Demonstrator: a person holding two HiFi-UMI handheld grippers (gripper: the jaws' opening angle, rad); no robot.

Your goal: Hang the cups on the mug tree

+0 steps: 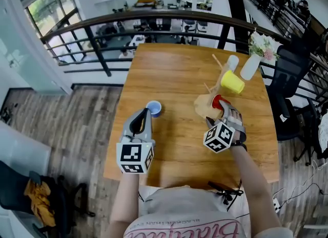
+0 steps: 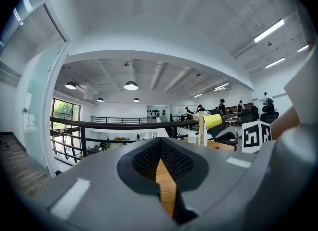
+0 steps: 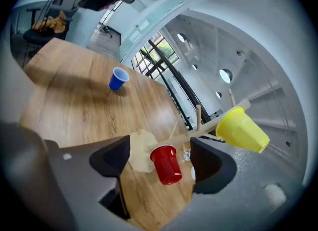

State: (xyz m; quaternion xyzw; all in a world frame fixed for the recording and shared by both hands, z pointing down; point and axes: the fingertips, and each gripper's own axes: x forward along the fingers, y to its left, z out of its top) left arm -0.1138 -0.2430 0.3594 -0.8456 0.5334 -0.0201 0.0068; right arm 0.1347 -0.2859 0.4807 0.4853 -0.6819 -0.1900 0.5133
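The blue cup [image 1: 154, 108] is standing mouth-up on the table [image 1: 174, 68], well to the left of the mug tree [image 1: 221, 76], with its long axis upright. It is sitting just ahead of the left gripper [image 1: 147, 111], which is pointing level with its jaws drawn together on nothing. The head view is too coarse to show whether the tips are touching the cup.

The right gripper [image 3: 160, 156] is hovering at the near side of the mug tree with jaws spread wide. The red cup [image 3: 166, 164] is hanging on a low peg between the jaws, but the pads are not pressing on it. The yellow cup [image 1: 232, 82] is occupying a peg on the tree's right.

So the left gripper is probably the nearer one for the blue cup. Bare wood is lying open between that cup and the tree, and the table edges are staying well clear.
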